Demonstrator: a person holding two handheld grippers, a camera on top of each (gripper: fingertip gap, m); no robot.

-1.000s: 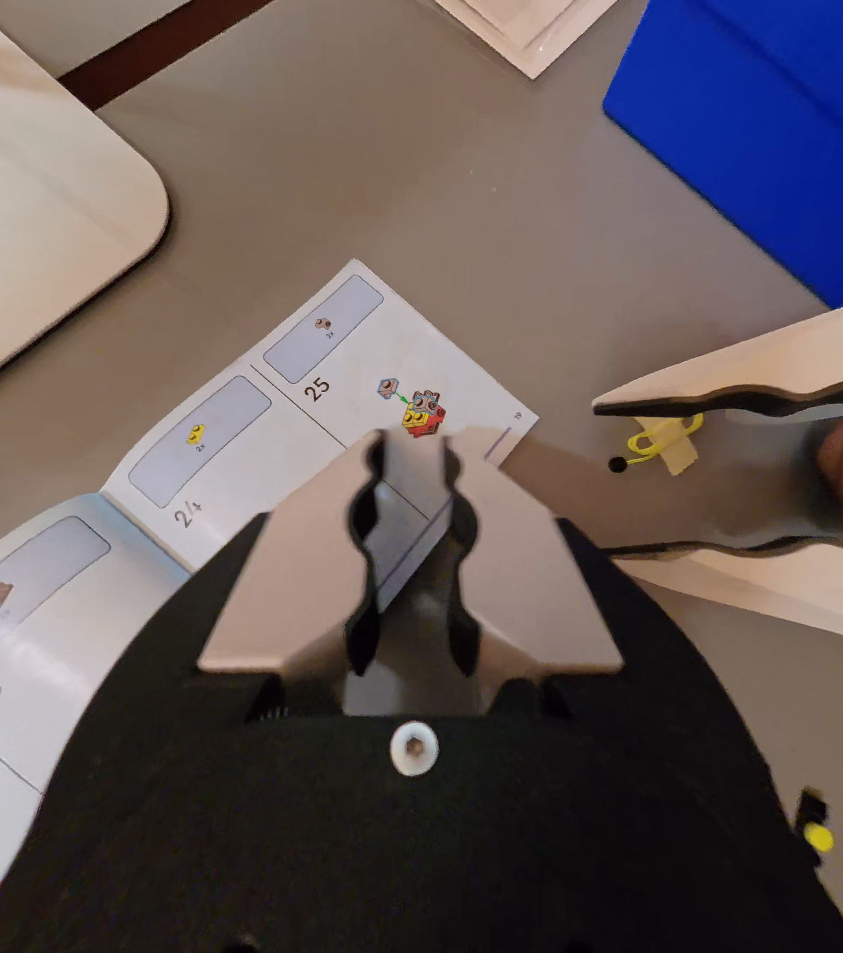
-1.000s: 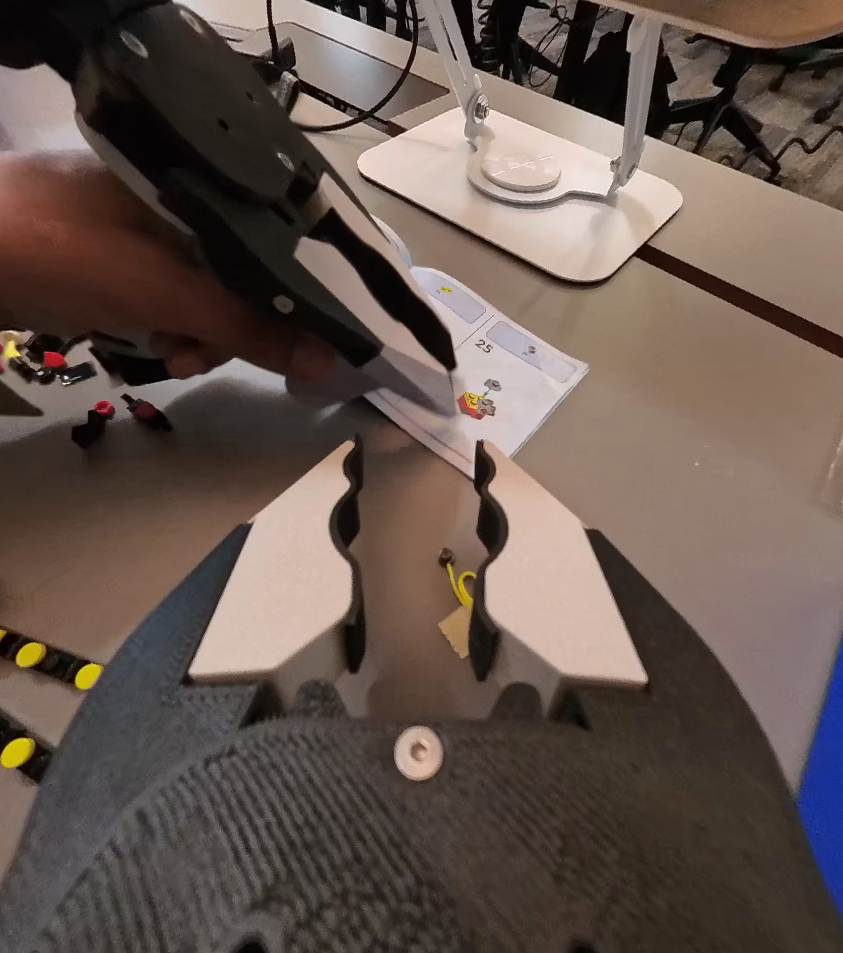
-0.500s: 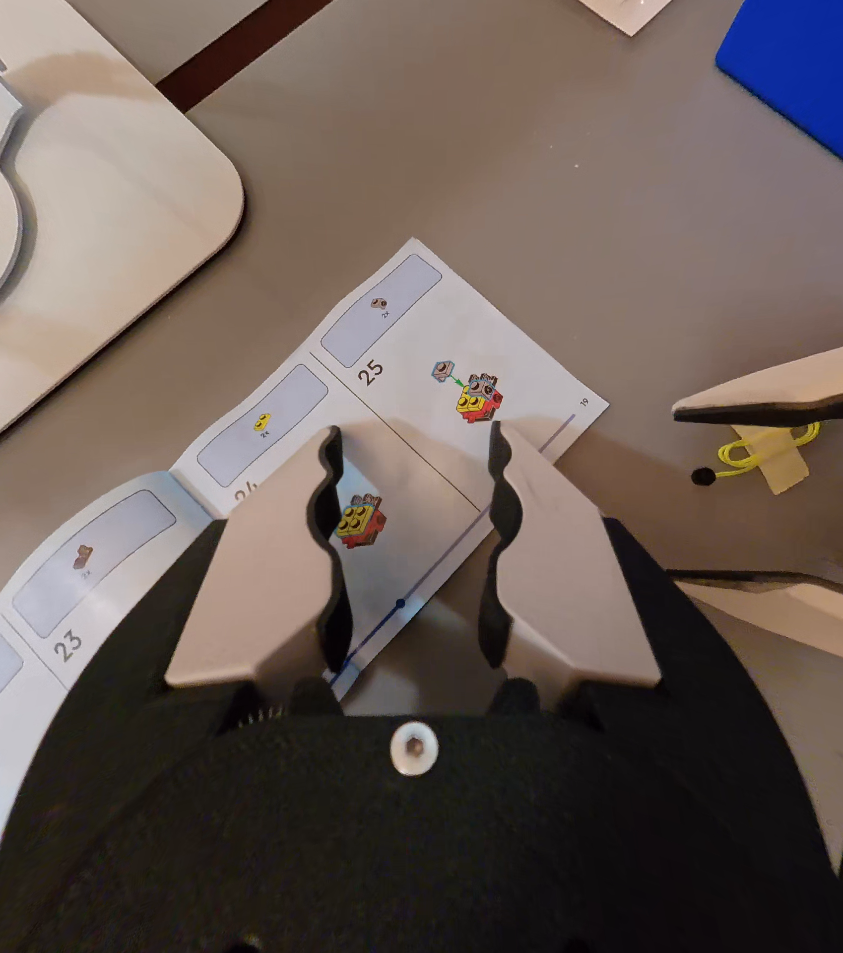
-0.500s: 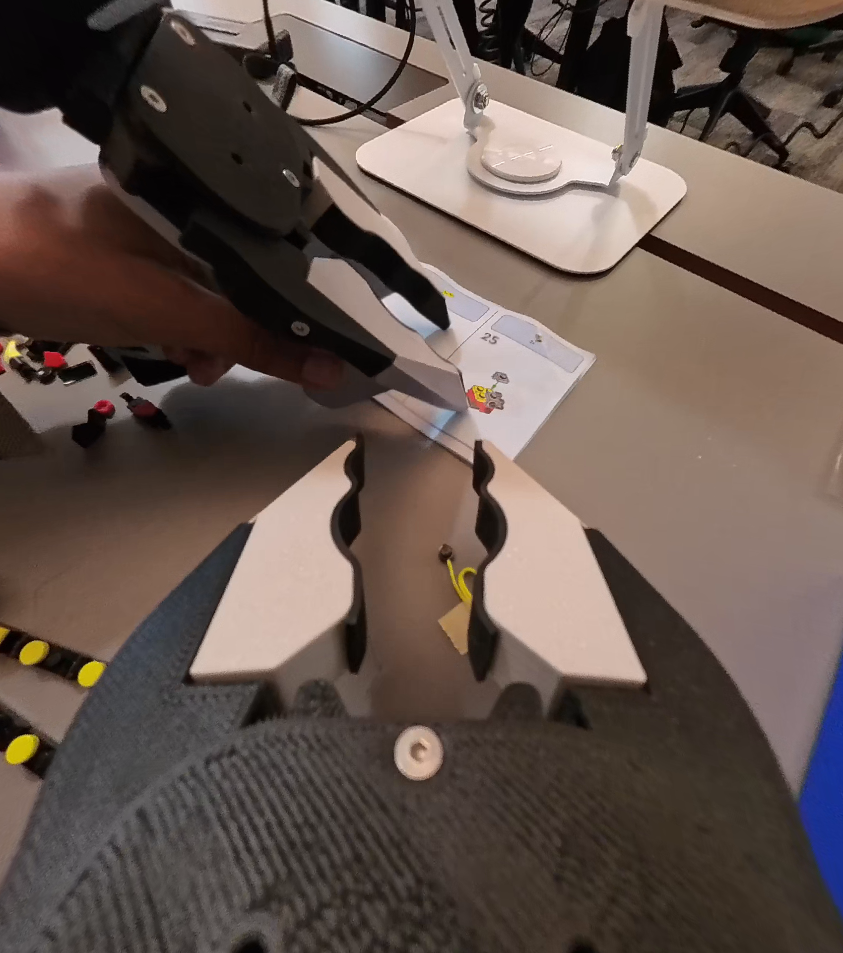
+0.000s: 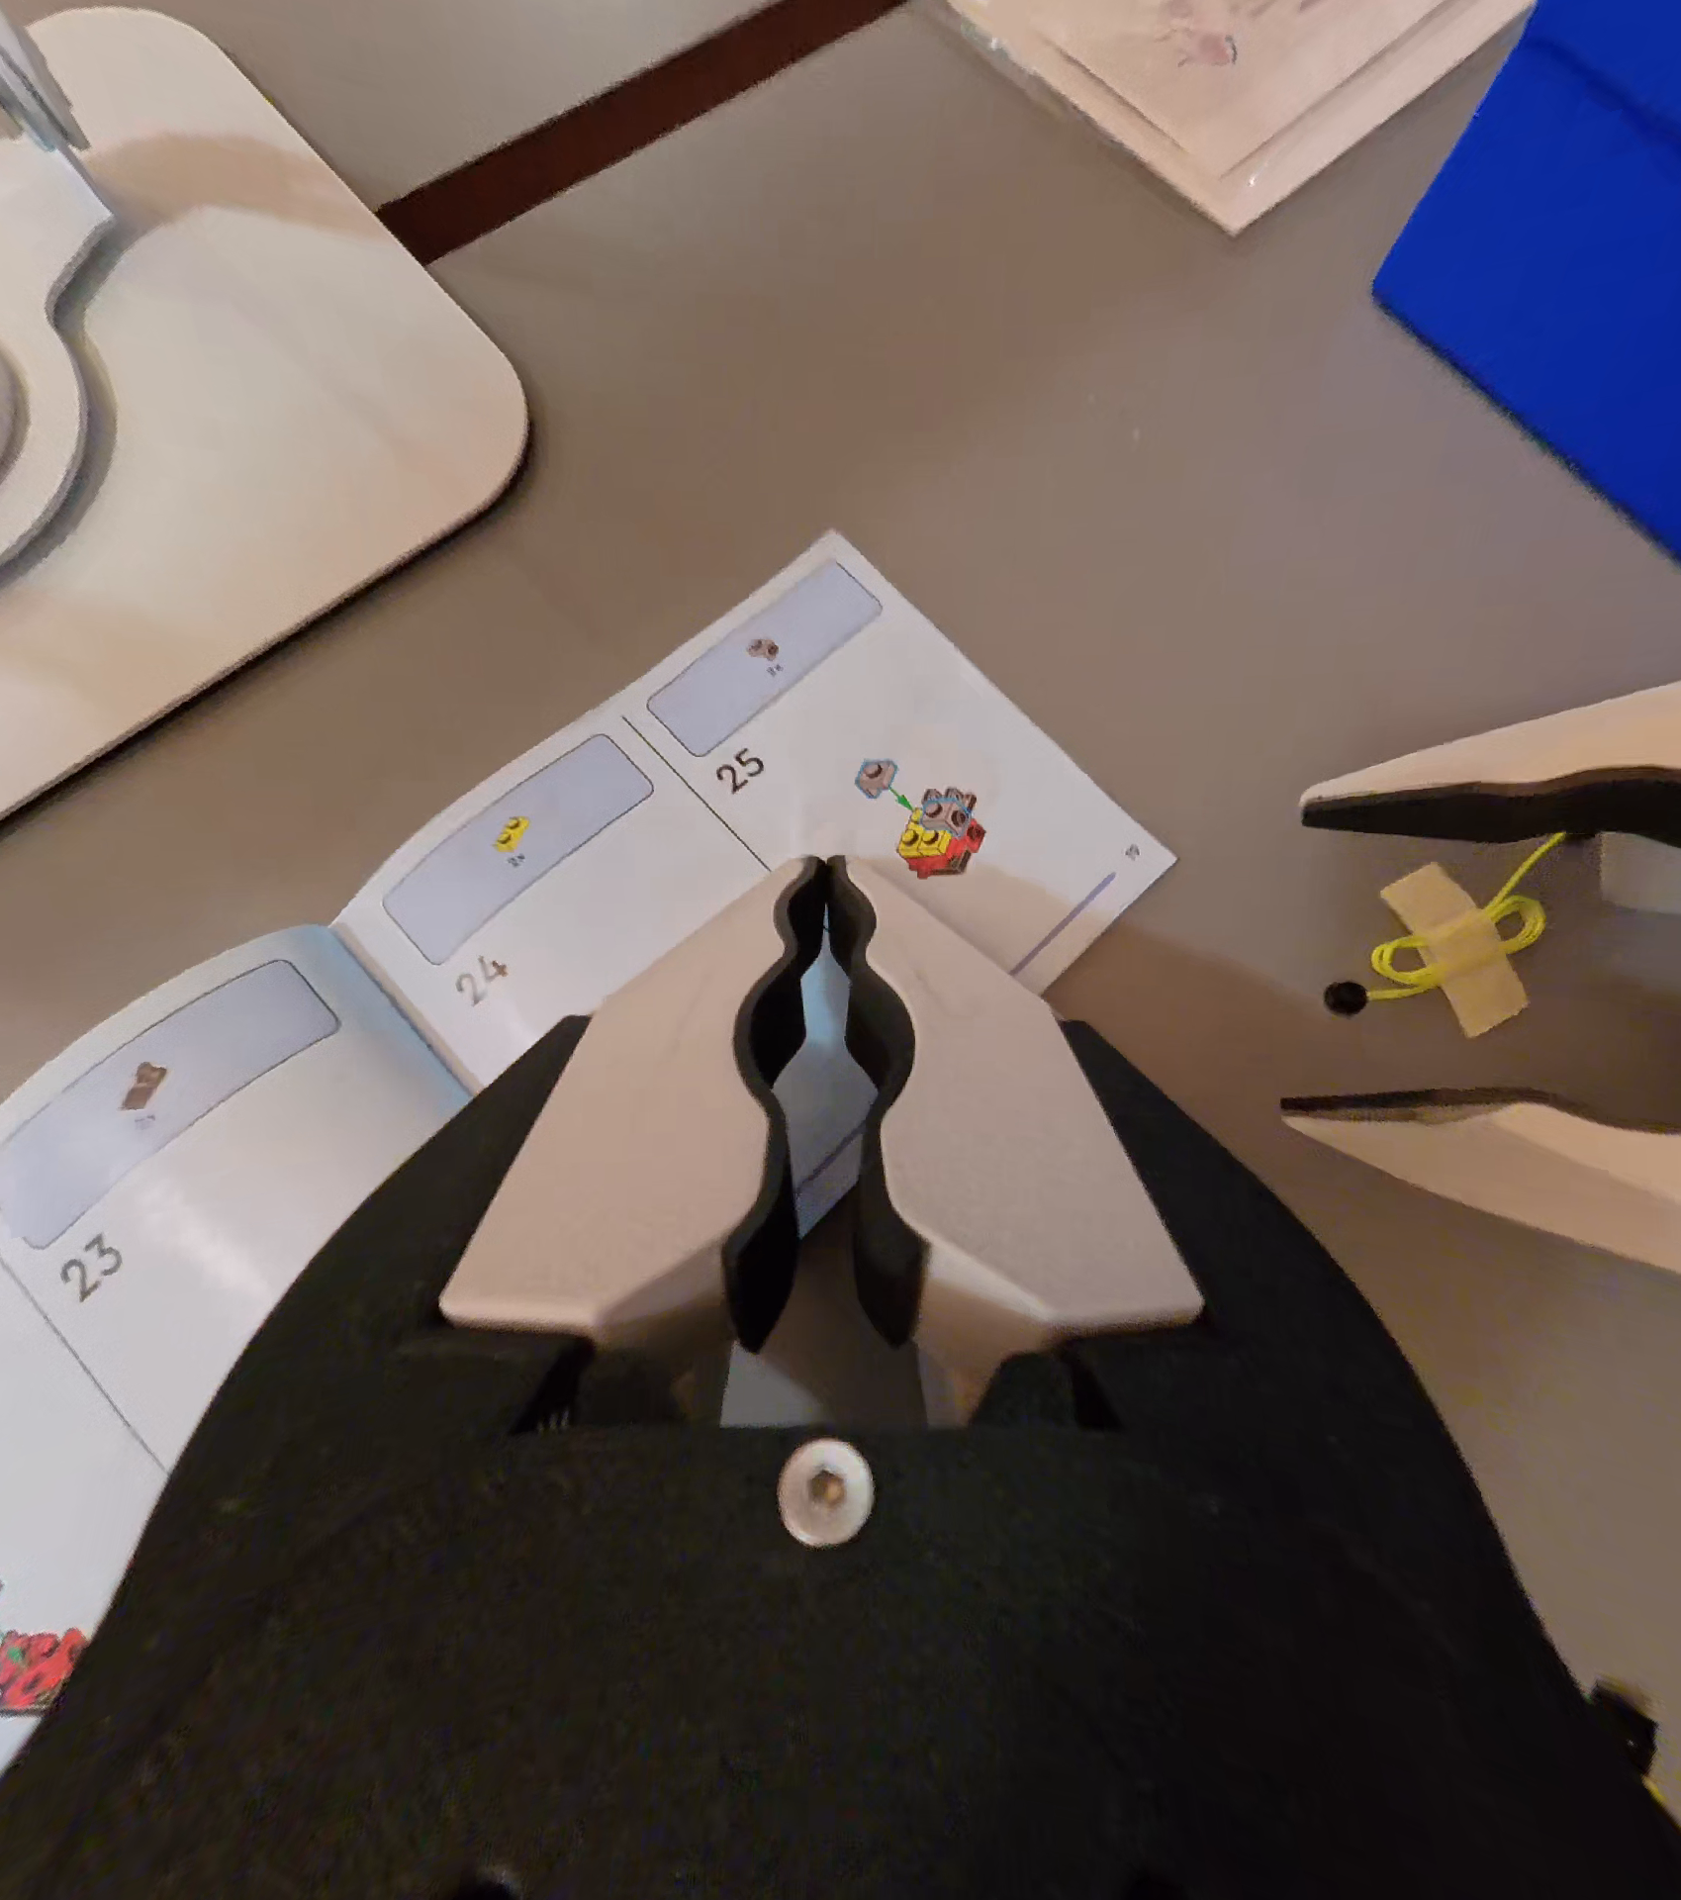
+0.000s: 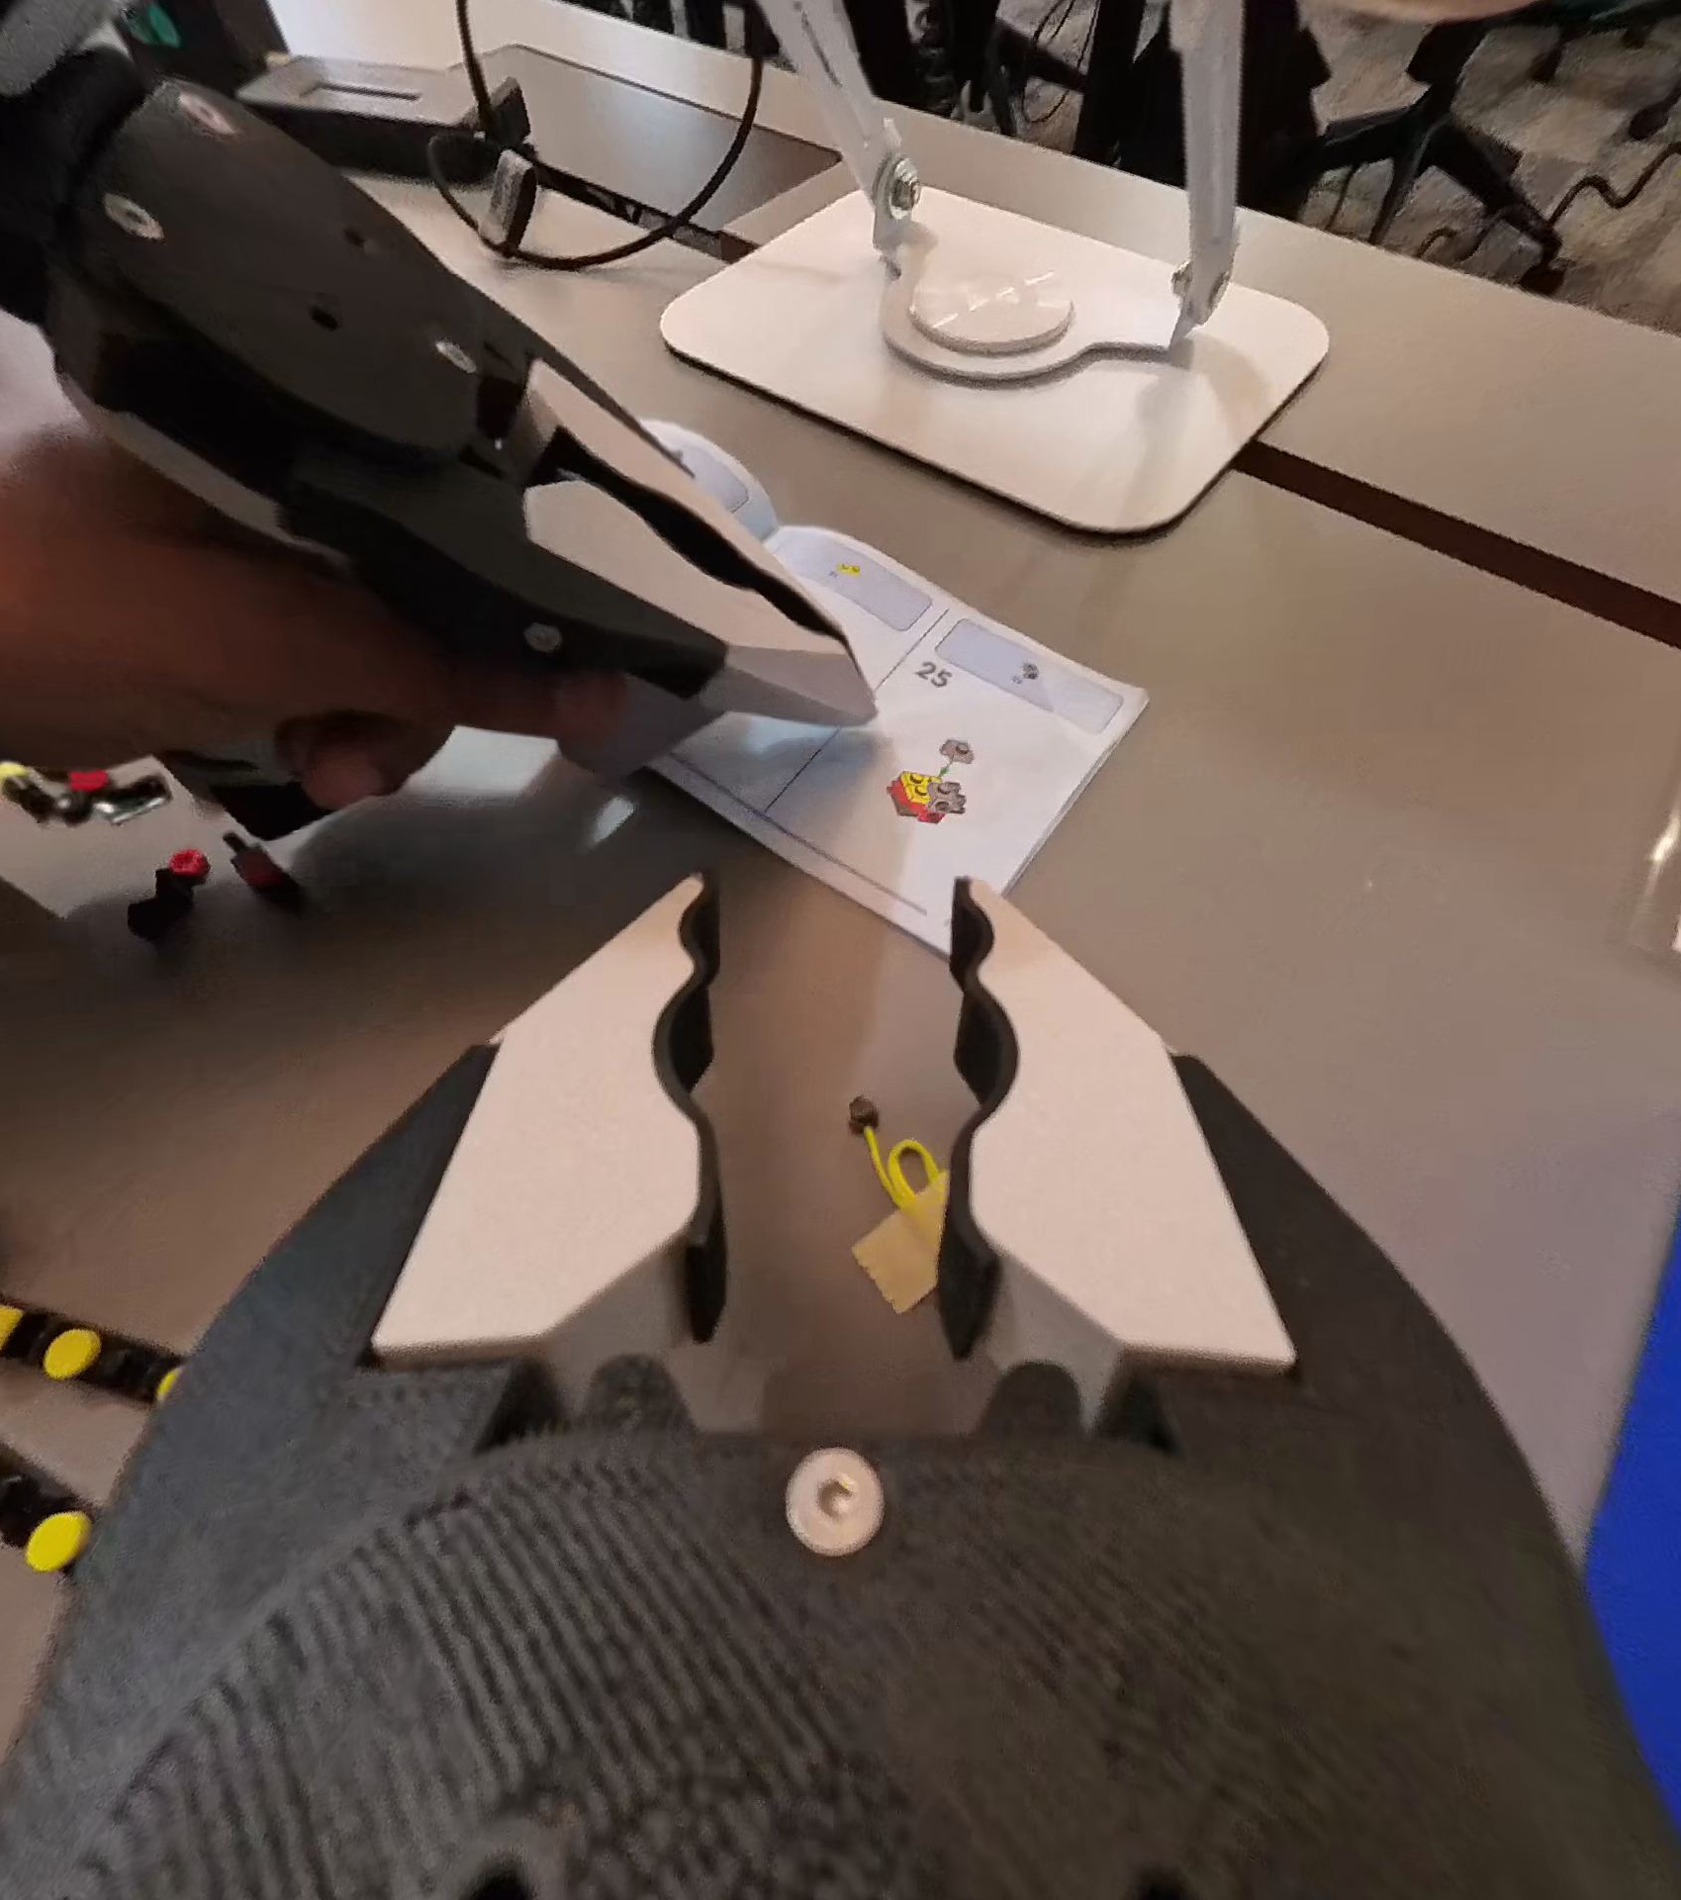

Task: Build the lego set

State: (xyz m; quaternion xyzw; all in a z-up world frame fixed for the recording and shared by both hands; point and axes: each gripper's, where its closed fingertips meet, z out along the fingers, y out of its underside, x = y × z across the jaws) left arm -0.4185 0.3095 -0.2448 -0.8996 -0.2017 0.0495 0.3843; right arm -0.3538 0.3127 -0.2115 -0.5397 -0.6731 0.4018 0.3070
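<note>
The open instruction booklet (image 5: 610, 874) lies flat on the grey table. My left gripper (image 5: 826, 869) is shut, its tips down on the booklet's right page beside a drawing of a small red and yellow model; I cannot tell if paper is pinched. It also shows in the right wrist view (image 6: 851, 699), held by a hand. My right gripper (image 6: 828, 894) is open and empty, low over the table. A yellow string with a black bead and a piece of tape (image 6: 903, 1182) lies between its fingers, and shows in the left wrist view (image 5: 1453, 946) too.
A white lamp base (image 6: 1000, 339) stands behind the booklet. A blue box (image 5: 1638, 257) is at the right and a clear bag of sheets (image 5: 1227, 93) behind it. Loose red and black pieces (image 6: 168, 884) and black strips with yellow studs (image 6: 14, 1337) lie at the left. Some 8 cm of space lies between my two pairs of fingers.
My left gripper opened over the booklet half a second ago and has now shut with its tips on the right page. My right gripper stayed open over the yellow string.
</note>
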